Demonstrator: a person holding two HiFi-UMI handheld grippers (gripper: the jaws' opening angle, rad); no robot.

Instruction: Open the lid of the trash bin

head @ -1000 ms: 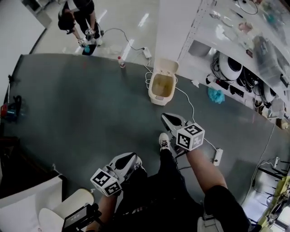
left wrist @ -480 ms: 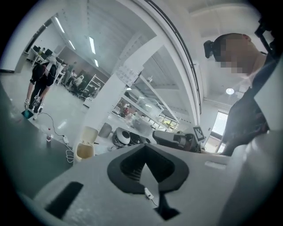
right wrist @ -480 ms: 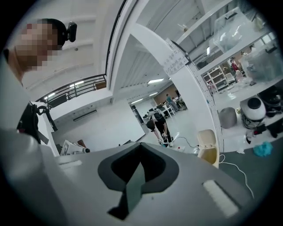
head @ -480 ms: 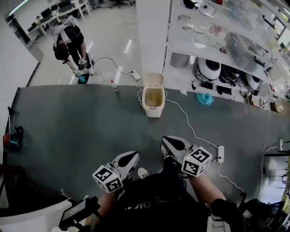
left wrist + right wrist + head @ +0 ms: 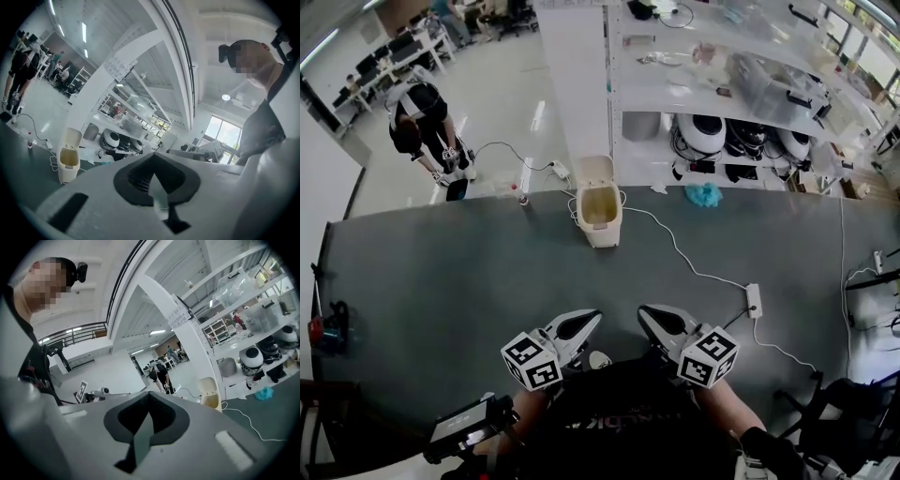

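The cream trash bin (image 5: 598, 214) stands on the far side of the grey floor mat (image 5: 469, 281), its lid tipped up and back and its inside showing. It also shows small in the left gripper view as the bin (image 5: 67, 157) and in the right gripper view as the bin (image 5: 210, 394). My left gripper (image 5: 589, 319) and right gripper (image 5: 647, 313) hang side by side close to my body, well short of the bin. Both are shut with nothing between the jaws, as the left gripper (image 5: 152, 154) and right gripper (image 5: 149, 393) show in their own views.
A white pillar (image 5: 575, 84) and shelves (image 5: 741, 89) with appliances stand behind the bin. A white cable runs to a power strip (image 5: 753, 300) on the mat. A blue cloth (image 5: 705, 194), a small bottle (image 5: 522, 198) and a crouching person (image 5: 420, 122) lie beyond.
Both grippers have drawn back from the bin toward my body and risen. The head view has lifted, so the bin sits farther off. The lid stays up throughout.
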